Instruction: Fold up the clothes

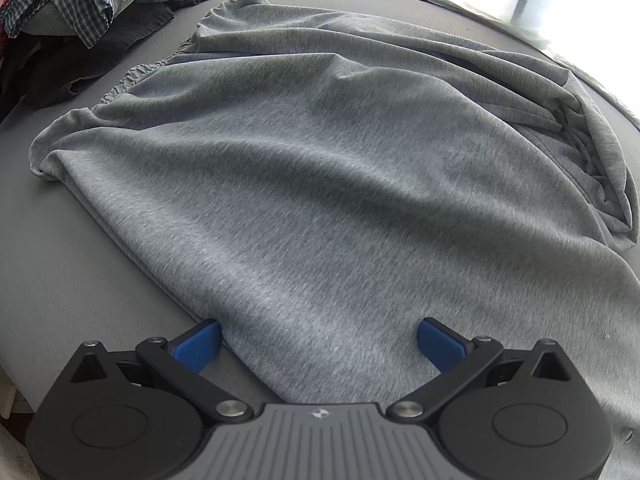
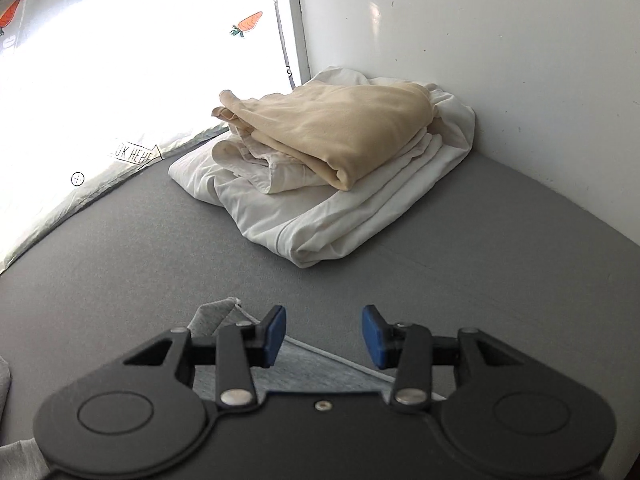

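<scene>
While the grey garment (image 1: 320, 168) lies spread and rumpled across the grey surface (image 1: 60, 264), the left gripper (image 1: 318, 342) hovers over its near edge, jaws spread wide, pinching nothing. The right gripper (image 2: 324, 336) (blue pads apart, empty) sits above a garment corner (image 2: 312, 368). Beyond it, folded cream and white clothes (image 2: 328, 160) sit stacked in the far corner; unfolded clothes (image 1: 80, 0) are heaped at far left.

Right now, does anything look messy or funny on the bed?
Yes. The grey garment lies rumpled, its right side bunched into folds. In the far left corner, a pile of unfolded clothes sits in a heap.
</scene>
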{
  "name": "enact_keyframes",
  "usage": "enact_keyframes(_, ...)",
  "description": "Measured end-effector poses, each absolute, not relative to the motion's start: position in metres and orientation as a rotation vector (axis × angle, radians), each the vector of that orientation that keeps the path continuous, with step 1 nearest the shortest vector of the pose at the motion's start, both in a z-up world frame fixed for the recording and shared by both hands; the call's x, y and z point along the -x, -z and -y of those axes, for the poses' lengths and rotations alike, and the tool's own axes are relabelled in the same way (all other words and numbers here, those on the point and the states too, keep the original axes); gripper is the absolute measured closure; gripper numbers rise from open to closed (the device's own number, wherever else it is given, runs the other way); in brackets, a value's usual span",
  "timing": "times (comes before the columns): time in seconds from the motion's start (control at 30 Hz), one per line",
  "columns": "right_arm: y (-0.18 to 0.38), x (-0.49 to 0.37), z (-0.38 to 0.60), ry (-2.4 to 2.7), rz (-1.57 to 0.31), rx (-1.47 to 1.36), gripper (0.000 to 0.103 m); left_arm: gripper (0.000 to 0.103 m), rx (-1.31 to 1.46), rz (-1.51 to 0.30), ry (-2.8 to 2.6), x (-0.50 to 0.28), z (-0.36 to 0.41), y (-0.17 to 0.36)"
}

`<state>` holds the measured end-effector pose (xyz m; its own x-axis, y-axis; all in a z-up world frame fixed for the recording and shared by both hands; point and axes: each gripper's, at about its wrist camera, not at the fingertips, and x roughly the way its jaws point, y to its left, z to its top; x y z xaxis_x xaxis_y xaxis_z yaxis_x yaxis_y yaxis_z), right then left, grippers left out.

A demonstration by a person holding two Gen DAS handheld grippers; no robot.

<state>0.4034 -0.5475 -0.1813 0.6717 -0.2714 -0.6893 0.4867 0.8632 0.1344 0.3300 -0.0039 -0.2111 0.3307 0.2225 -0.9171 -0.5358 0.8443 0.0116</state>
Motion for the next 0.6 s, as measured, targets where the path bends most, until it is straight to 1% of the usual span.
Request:
enact_keyframes(0.13,0.192,-0.439,0.531,0.318,-0.769,-0.321,0.059,0.0,0.315,-1.12,-0.509,-0.327,0.004,0.211)
enact_keyframes(0.3,0.206,-0.462,0.521,0.29,-0.851,-0.357,0.059,0.0,0.313,-1.113,-0.512,-0.326,0.004,0.211)
enact_keyframes(0.37,0.212,-0.468,0.518,0.297,-0.886,-0.34,0.061,0.0,0.312,-1.112,-0.512,-0.326,0.005,0.211)
enact_keyframes(0.43,0.214,-0.471,0.518,0.297,-0.894,-0.325,0.07,0.0,0.312,-1.112,-0.512,-0.326,0.004,0.211)
enact_keyframes(0.47,0.214,-0.473,0.518,0.294,-0.891,-0.32,0.086,0.0,0.312,-1.112,-0.512,-0.325,0.004,0.211)
enact_keyframes(0.5,0.214,-0.473,0.519,0.293,-0.884,-0.321,0.099,0.0,0.312,-1.113,-0.511,-0.325,0.003,0.211)
enact_keyframes(0.6,0.206,-0.475,0.527,0.321,-0.829,-0.344,0.1,0.0,0.313,-1.116,-0.511,-0.326,0.003,0.211)
